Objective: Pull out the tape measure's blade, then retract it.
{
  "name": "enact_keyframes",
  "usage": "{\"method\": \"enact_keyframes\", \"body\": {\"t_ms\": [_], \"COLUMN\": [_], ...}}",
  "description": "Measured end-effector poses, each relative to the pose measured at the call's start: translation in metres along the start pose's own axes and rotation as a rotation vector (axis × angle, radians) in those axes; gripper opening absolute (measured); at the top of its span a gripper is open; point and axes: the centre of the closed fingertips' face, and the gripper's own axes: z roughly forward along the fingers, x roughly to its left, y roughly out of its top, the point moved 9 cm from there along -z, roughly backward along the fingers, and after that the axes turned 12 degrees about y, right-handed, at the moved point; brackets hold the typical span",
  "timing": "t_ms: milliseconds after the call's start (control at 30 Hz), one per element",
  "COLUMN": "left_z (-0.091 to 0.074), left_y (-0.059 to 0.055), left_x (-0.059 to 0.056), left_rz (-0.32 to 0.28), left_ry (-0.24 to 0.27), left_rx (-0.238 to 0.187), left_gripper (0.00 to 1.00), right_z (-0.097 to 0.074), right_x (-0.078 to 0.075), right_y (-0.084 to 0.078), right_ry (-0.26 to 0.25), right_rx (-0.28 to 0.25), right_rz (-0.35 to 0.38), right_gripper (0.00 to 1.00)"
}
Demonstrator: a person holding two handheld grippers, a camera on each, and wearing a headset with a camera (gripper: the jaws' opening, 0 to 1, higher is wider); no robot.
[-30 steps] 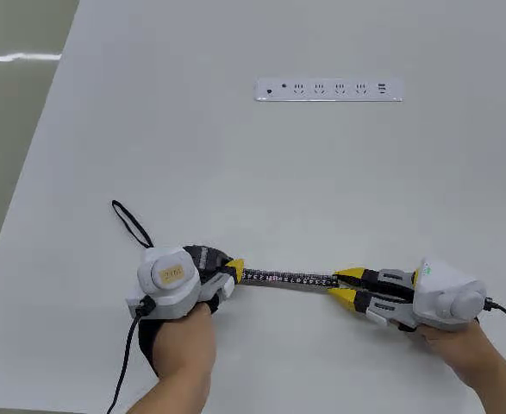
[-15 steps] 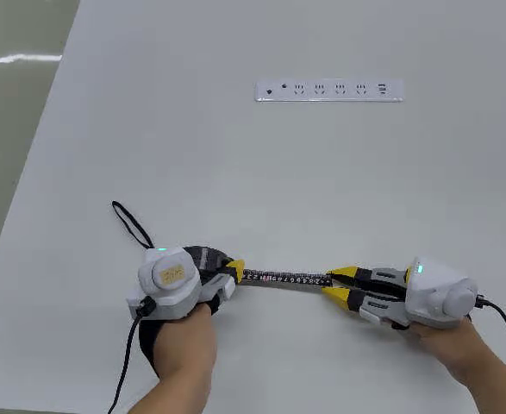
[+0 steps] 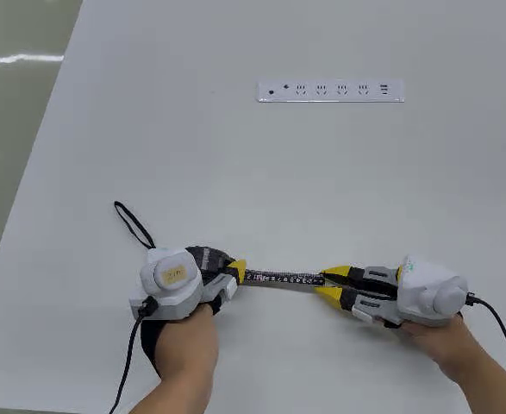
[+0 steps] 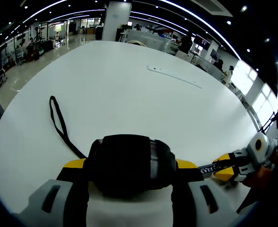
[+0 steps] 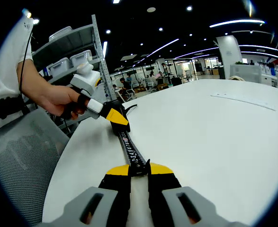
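One tape measure (image 3: 205, 259), held close to the near edge of the white bench (image 3: 235, 172), left of that edge's middle. Case: black, rounded and squat, with a grey band round its side visible in the left gripper view. Blade (image 3: 283, 278): dark, narrow, printed with pale numerals and tick marks; drawn out a short way and running straight from the case toward the right, roughly along the near edge. Strap (image 3: 132, 224): a thin black loop, fixed at the case and lying flat on the bench, trailing away toward the far left. Left gripper (image 4: 130, 164): yellow-tipped jaws clamped on the two sides of the case, carried in the person's left hand (image 3: 184, 345). Right gripper (image 5: 139, 169): yellow-tipped jaws closed together on the free end of the blade, which passes between them in the right gripper view; carried in the right hand (image 3: 434, 332), further right along the near edge. Whether the case rests on the bench or hangs just above it cannot be told. One white power strip (image 3: 330, 90) lying flat well apart from the tape, toward the far edge, its row of sockets facing up.
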Motion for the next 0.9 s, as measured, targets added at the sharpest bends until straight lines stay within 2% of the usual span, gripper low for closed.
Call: {"method": "enact_keyframes", "body": {"t_ms": [533, 900], "left_z": [-0.001, -0.001], "left_y": [0.0, 0.0], "left_x": [0.0, 0.0], "left_rz": [-0.001, -0.001], "left_ry": [-0.001, -0.002], "left_rx": [-0.001, -0.002], "left_gripper": [0.69, 0.69], "right_z": [0.018, 0.023], "right_x": [0.001, 0.002], "right_y": [0.005, 0.006], "right_ry": [0.017, 0.024], "right_rx": [-0.003, -0.001], "right_rz": [-0.004, -0.003], "right_gripper": [0.12, 0.12]}}
